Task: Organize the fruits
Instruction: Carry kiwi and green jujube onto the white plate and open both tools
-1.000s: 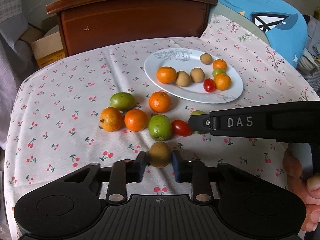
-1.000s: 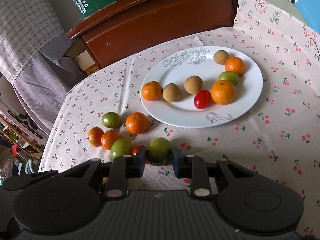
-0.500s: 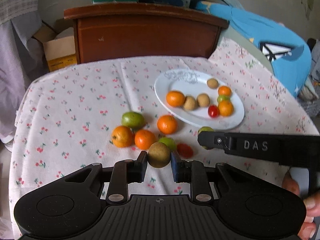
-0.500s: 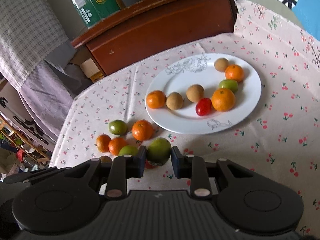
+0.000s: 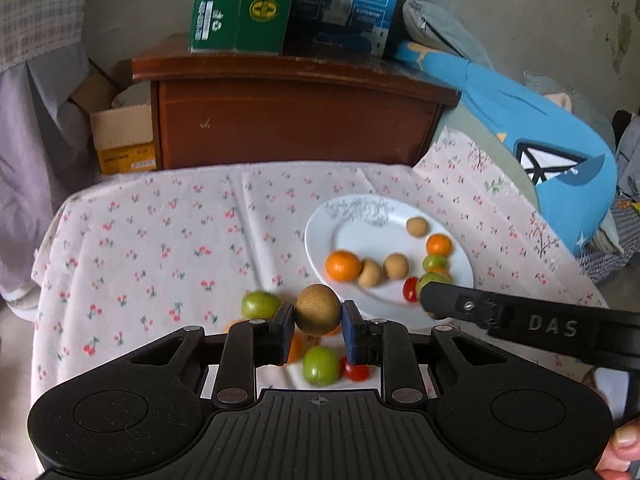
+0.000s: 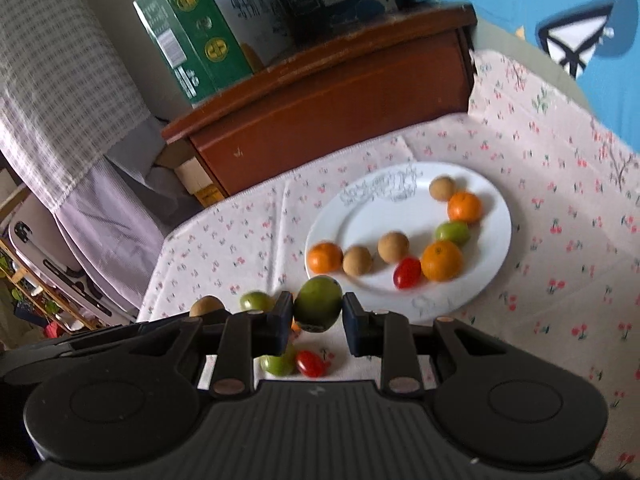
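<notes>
Pinched between the left gripper (image 5: pixel 318 330) pads, a round, matte brown fruit (image 5: pixel 318 309) is held above the tablecloth (image 5: pixel 160 240); a smooth green fruit (image 6: pixel 318 309) is clamped by the right gripper (image 6: pixel 318 330).

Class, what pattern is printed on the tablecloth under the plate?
Small red cherries with green stems on a pale tablecloth, clearest in the left wrist view.

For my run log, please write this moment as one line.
left gripper: shut on brown fruit | right gripper: shut on green fruit | both fruits lifted above tablecloth | plate: seven fruits
</notes>
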Demonstrator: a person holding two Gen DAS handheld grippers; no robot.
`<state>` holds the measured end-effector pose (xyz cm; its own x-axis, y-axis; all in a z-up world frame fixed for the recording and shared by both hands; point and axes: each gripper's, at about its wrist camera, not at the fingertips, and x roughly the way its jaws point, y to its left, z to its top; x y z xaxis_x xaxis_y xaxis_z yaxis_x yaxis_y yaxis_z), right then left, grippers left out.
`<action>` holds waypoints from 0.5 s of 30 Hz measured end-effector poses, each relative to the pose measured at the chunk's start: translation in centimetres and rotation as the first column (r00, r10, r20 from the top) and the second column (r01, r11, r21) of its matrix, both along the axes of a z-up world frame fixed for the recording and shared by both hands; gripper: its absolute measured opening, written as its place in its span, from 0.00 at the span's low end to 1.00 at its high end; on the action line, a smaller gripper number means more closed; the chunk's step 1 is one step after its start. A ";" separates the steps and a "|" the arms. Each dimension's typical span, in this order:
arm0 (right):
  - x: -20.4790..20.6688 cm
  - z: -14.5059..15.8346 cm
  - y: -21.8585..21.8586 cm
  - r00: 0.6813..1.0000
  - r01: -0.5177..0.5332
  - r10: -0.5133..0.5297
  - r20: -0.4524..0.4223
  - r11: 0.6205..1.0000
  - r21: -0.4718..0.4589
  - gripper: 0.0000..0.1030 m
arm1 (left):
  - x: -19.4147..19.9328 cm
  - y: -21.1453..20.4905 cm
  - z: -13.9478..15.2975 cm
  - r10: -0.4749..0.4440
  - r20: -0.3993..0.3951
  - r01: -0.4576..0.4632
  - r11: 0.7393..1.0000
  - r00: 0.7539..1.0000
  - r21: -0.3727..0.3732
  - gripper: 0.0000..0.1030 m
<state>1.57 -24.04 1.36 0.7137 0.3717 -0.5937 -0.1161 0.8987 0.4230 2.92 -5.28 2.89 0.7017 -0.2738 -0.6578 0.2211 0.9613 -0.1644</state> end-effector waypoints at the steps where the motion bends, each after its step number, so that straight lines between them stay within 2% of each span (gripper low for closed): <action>1: 0.1 0.4 -0.1 1.000 -0.001 0.001 0.008 1.000 -0.001 0.26 | 0.2 0.0 0.2 -0.004 0.005 0.004 1.000 1.000 0.003 0.22; 8: 1.4 1.8 -1.7 0.999 0.007 -0.006 0.035 1.000 -0.029 0.26 | 2.6 -0.5 0.7 -0.010 -0.007 0.010 1.000 1.000 0.006 0.22; 15: 3.2 1.6 -3.3 0.998 0.063 -0.063 0.013 0.998 0.010 0.26 | 5.0 -2.2 0.6 -0.039 -0.002 0.039 0.999 0.999 0.024 0.22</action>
<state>4.74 -27.38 2.91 0.7435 0.3317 -0.5807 -0.0652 0.9002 0.4306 7.89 -7.49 3.52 0.6899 -0.2847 -0.6656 0.2579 0.9558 -0.1415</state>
